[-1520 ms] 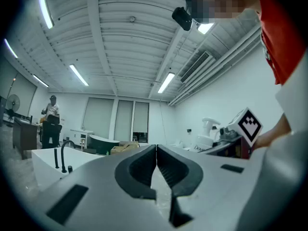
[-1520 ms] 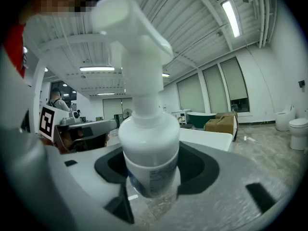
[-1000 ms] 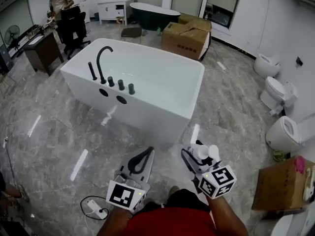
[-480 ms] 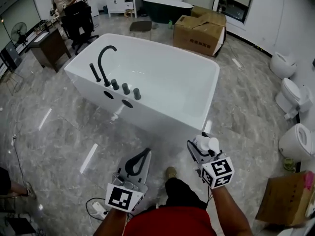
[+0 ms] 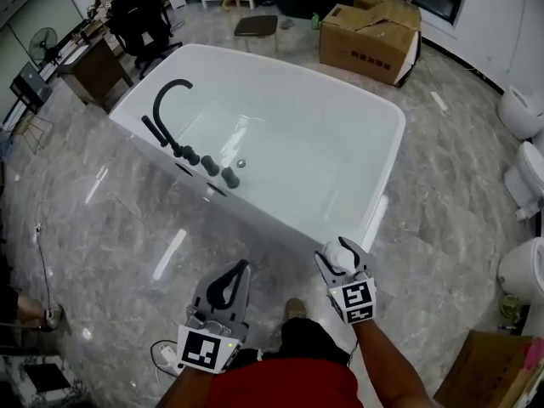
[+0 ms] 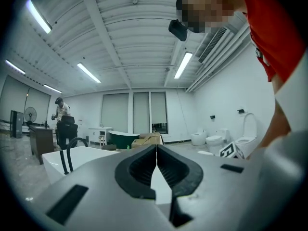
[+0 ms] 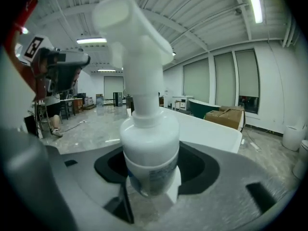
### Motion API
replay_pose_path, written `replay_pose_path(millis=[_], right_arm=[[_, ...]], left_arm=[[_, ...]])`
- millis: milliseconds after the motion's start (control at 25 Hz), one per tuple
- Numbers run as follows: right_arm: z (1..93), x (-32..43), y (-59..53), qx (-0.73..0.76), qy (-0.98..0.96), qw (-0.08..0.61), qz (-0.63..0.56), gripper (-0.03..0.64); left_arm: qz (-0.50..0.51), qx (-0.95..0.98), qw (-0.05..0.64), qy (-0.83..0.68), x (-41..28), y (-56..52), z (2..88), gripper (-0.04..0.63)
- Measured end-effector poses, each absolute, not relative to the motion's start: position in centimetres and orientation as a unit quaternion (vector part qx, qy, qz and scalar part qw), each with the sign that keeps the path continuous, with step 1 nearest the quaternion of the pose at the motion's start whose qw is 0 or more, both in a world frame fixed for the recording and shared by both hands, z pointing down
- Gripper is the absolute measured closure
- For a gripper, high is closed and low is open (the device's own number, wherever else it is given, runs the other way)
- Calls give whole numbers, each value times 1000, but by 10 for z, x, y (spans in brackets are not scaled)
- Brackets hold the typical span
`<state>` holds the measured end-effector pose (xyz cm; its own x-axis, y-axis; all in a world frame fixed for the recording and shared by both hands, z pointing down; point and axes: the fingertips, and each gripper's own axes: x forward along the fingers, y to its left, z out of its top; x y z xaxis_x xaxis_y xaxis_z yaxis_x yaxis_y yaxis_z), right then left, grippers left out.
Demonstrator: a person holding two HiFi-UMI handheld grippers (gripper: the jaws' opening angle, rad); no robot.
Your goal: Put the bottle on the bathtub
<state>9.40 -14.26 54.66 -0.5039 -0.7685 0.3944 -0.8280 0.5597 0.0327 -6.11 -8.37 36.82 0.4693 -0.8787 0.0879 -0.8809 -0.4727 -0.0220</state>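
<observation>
A white pump bottle (image 7: 148, 150) stands upright between the jaws of my right gripper (image 5: 342, 260), which is shut on it; its pump head (image 7: 129, 20) points up and left. In the head view the bottle (image 5: 342, 252) is just short of the near rim of the white bathtub (image 5: 374, 215). A black arched faucet (image 5: 166, 109) and black knobs sit on the tub's left rim. My left gripper (image 5: 226, 289) is shut and empty, lower left of the tub, over the floor.
Grey marble floor surrounds the tub. Cardboard boxes (image 5: 370, 31) and a dark tub stand behind it. Toilets (image 5: 520, 266) line the right wall. A desk and chair (image 5: 140, 19) with a person are at the far left. A power strip (image 5: 167, 357) lies by my feet.
I have come closer to the tub, which now fills more of the head view. The right gripper with the bottle has moved forward toward the tub's near rim.
</observation>
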Motion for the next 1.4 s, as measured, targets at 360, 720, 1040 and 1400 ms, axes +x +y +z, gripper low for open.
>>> replay_pose_path(millis=[360,720,1040,1400], right_arm=[[643,110,-206,439,-861,228,116,353],[681,111,-223,437,-858,235,132,351],[681,116,-224,453,-852,233,122,302],[633,135,-204,477,-842,227,106,266]], left_arm=[[103,841,36,-529,-60,-132,404,584],[138,843,41,-518,-57,-147,417,584],[146,846,47,-511,-59,-152,420,584],[119,865,55,-485,-58,-159,414,584]])
